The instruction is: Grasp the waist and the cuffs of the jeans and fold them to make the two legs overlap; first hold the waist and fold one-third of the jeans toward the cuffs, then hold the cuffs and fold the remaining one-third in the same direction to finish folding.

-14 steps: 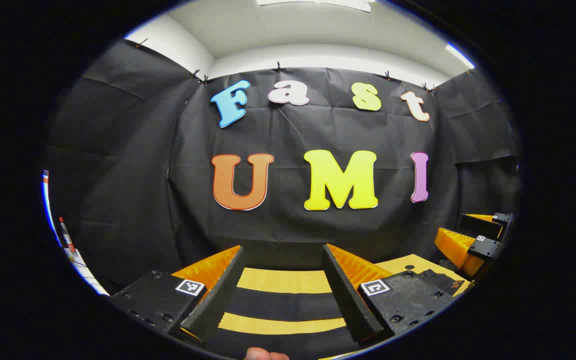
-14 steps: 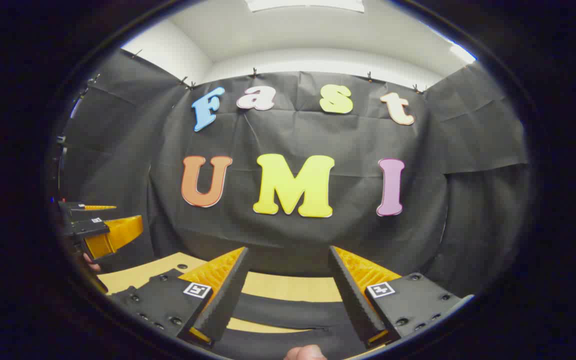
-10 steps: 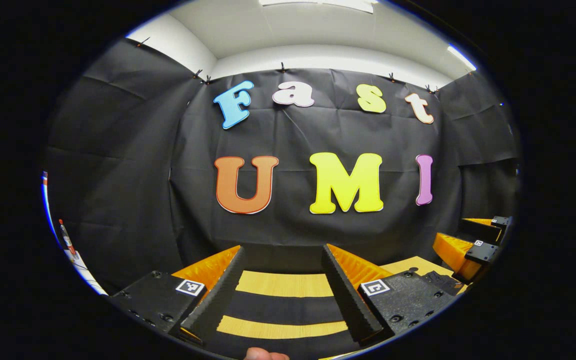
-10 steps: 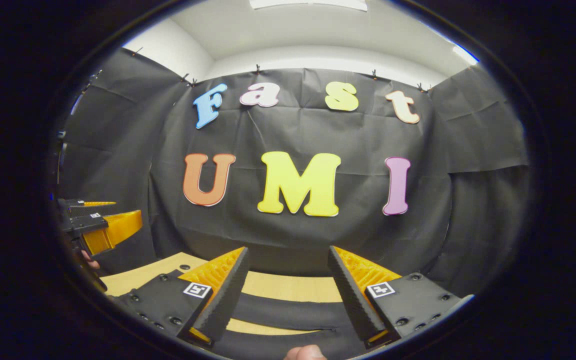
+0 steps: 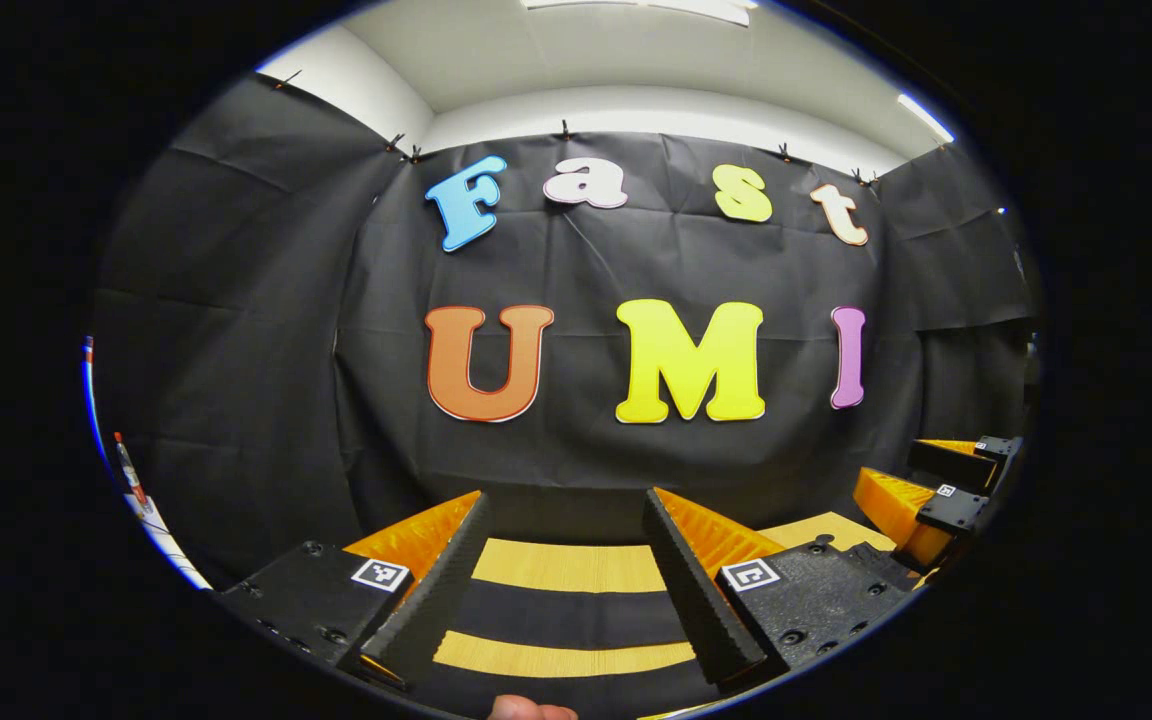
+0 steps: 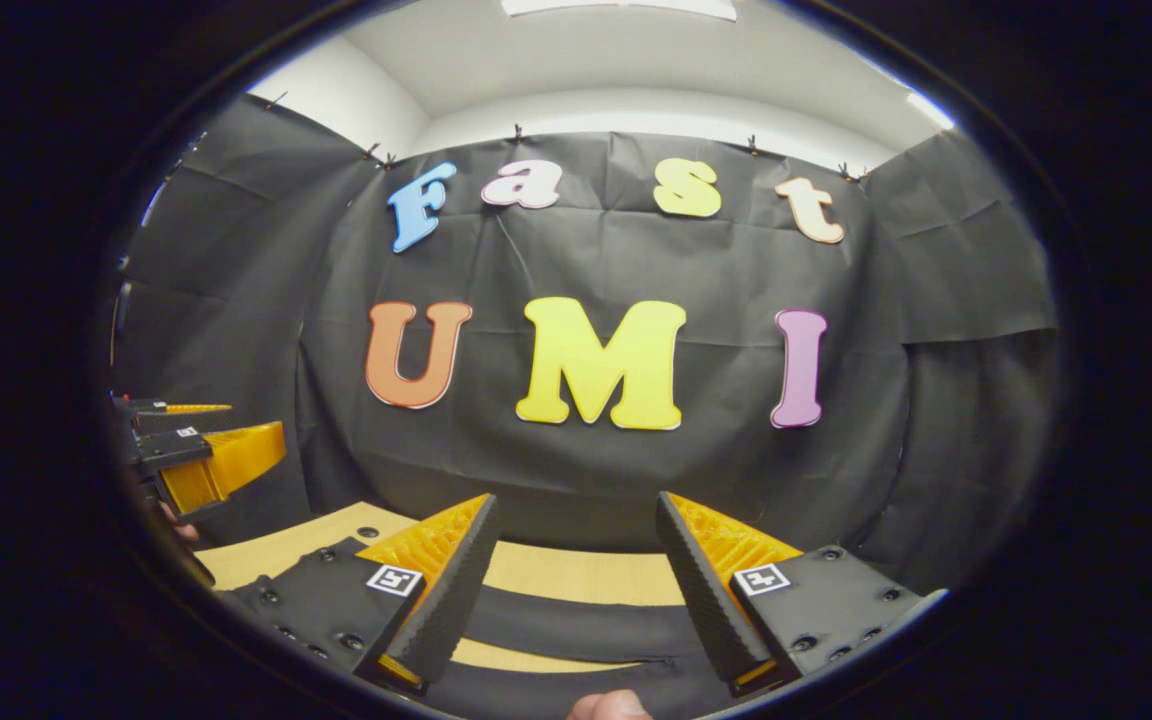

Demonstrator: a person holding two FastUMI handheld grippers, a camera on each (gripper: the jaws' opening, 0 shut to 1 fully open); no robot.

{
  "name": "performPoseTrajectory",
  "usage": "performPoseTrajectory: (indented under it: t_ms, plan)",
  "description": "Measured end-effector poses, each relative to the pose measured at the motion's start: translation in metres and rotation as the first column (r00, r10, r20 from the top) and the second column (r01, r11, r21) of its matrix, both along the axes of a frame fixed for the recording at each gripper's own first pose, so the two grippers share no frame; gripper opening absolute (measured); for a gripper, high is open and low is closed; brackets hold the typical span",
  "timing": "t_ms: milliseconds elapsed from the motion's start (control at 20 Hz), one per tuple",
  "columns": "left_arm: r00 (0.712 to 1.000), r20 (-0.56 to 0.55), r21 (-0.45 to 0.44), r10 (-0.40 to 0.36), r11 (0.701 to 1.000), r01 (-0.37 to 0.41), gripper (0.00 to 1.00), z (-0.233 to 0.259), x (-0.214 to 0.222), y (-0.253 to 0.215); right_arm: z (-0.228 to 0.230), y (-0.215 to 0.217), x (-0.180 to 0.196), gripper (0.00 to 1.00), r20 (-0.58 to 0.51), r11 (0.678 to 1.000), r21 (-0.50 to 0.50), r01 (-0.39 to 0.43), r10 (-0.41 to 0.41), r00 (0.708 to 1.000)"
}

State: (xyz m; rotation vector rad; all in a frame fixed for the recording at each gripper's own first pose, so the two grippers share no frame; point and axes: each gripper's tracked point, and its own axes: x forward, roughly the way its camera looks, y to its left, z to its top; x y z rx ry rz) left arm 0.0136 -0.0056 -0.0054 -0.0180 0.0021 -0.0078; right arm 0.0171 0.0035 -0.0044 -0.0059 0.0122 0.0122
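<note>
Jeans (image 6: 556, 625) lie as dark bands across the wooden table (image 6: 576, 572) under both grippers, mostly cut off at the bottom edge, so waist vs cuffs can't be told. Left gripper (image 5: 566, 525) & right gripper (image 6: 576, 525) hover above w/ fingers spread wide, holding nothing. Vs 0.7 s ago almost no change: both views tipped slightly, right gripper sits a bit lower at the left view's edge.

We saw the left gripper (image 5: 564, 575) and right gripper (image 6: 576, 580) built alike: black screwed mounting blocks carrying small square black-and-white markers, ribbed wedge-shaped fingers (image 5: 436, 590) and a fingertip (image 6: 611, 706) at the bottom edge.
</note>
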Motion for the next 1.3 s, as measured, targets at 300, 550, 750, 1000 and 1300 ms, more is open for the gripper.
performPoseTrajectory:
  t_ms: [300, 550, 750, 1000, 1300]
  plan:
    - [0.999, -0.018, 0.004, -0.031, 0.999, 0.032, 0.97, -0.006, -0.002, -0.020, -0.002, -0.027, -0.007, 0.97, 0.000, 1.000, 0.002, 0.027, -0.027, 1.000]
    - [0.999, -0.053, -0.006, -0.009, 1.000, 0.009, 0.97, -0.019, -0.005, -0.011, -0.015, -0.062, -0.010, 0.97, -0.035, 0.998, 0.005, 0.063, -0.063, 0.997]
    - [0.988, -0.142, -0.039, 0.056, 0.997, -0.062, 0.98, -0.050, -0.012, 0.027, -0.036, -0.112, -0.011, 0.97, -0.096, 0.991, 0.001, 0.132, -0.131, 0.987]
    - [0.914, -0.380, -0.182, 0.141, 0.958, -0.223, 0.98, -0.129, -0.047, 0.089, -0.086, -0.203, -0.022, 0.96, -0.253, 0.968, 0.031, 0.249, -0.234, 0.939]
    - [0.701, -0.698, -0.368, 0.149, 0.764, -0.530, 0.99, -0.239, -0.129, 0.134, -0.160, -0.265, -0.067, 0.97, -0.491, 0.958, 0.064, 0.281, -0.215, 0.844]
